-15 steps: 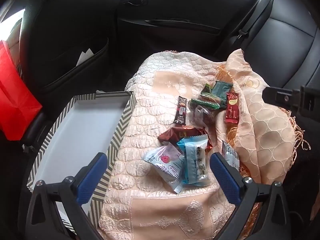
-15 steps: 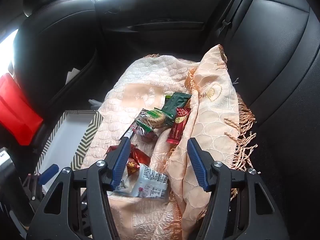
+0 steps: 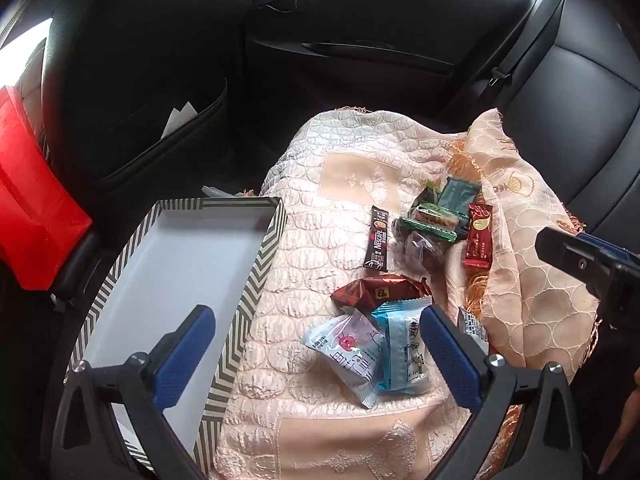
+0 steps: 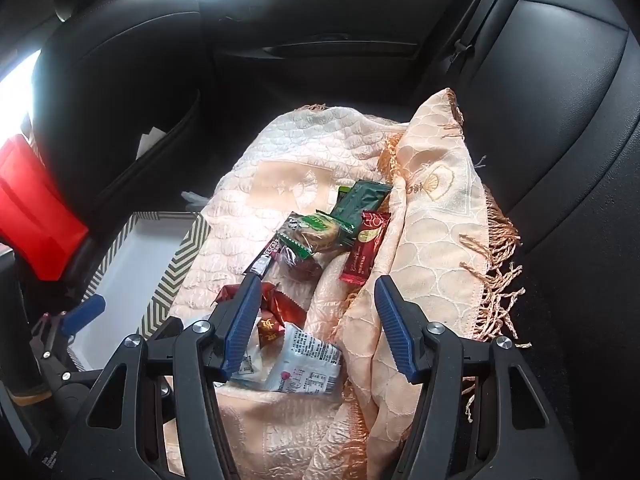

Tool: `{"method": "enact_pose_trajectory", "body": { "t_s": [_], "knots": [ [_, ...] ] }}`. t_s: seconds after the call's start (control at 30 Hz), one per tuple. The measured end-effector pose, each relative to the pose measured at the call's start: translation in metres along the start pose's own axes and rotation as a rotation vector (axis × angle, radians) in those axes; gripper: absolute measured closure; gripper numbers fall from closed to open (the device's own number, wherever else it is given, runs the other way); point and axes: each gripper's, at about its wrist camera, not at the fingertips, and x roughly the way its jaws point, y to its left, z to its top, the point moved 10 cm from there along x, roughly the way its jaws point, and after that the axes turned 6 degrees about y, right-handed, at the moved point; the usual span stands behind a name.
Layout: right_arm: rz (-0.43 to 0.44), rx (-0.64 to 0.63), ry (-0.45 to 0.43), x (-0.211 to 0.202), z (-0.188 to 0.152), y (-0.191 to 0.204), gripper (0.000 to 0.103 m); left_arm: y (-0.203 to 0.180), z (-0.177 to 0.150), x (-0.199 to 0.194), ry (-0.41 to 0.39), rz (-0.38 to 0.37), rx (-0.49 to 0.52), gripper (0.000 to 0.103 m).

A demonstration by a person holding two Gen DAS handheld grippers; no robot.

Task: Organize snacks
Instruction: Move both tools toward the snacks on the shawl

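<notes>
The left hand-held gripper (image 3: pixel 316 356), jaws spread and empty, hangs nearest the two pale blue snack packets (image 3: pixel 376 352) lying side by side on the blanket (image 3: pixel 320 240), just right of the striped box (image 3: pixel 256 280)

free: tray (image 3: pixel 188 264) floor | blocked: snacks (image 3: pixel 400 312) crowding cloth (image 3: pixel 320 208)

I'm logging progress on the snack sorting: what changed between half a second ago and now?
Almost nothing. The left gripper hangs open over the pale blue packets, and the right gripper is open above the cloth; neither has taken hold of anything. The snacks, among them the coffee stick and red bar, lie where they were, and the striped box holds no snacks.
</notes>
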Motion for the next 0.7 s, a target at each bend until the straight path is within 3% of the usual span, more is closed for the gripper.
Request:
{"method": "enact_pose_trajectory", "body": {
  "t_s": [0.7],
  "knots": [
    [-0.006, -0.02, 0.036, 0.012, -0.01, 0.004, 0.044, 0.006, -0.003, 0.008, 0.022, -0.013, -0.047, 0.0]
  ]
}}
